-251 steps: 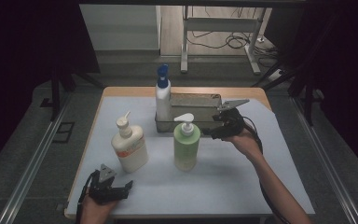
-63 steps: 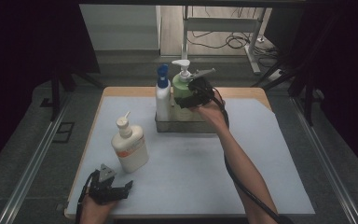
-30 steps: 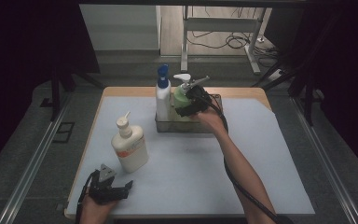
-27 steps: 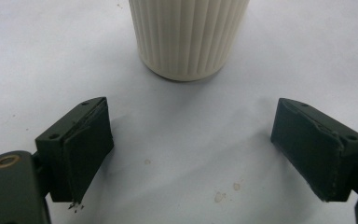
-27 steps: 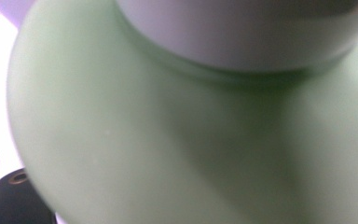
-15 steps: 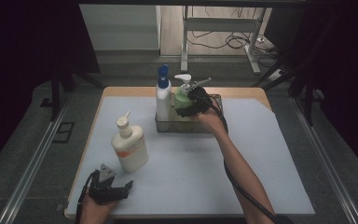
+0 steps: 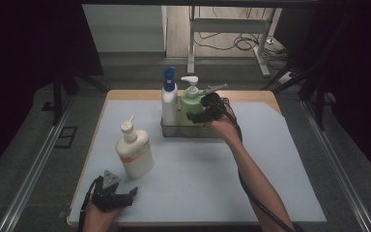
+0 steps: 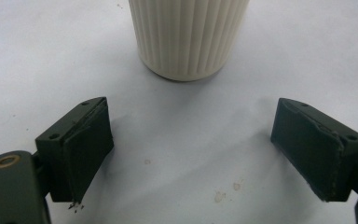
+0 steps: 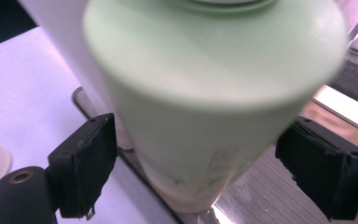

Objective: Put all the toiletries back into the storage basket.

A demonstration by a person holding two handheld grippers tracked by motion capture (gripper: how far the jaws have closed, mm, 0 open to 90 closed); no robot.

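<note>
A green pump bottle [image 7: 192, 99] stands upright in the metal tray [image 7: 188, 131] at the back of the table, beside a white bottle with a blue cap [image 7: 168, 101]. My right gripper [image 7: 193, 112] reaches in from the right and is shut on the green bottle [image 9: 205, 116], one pad against each side, with the tray's ribbed floor [image 9: 247, 196] just beneath. The white bottle [image 9: 60, 37] stands close behind. A cream pump bottle [image 7: 135, 154] stands on the mat at front left. My left gripper [image 7: 125, 195] rests open near the front edge, its jaws [image 8: 191, 158] empty and pointing at the cream bottle's base [image 8: 189, 37].
A white mat [image 7: 270, 169] covers most of the wooden table. Dark floor, metal rails and a table frame with cables lie beyond the far edge. The person's right forearm [image 7: 251, 179] stretches across the mat's right half.
The green bottle, once on the mat and then held above the tray, now sits down in the tray. Over the last second it sank only slightly. The left gripper stayed still.
</note>
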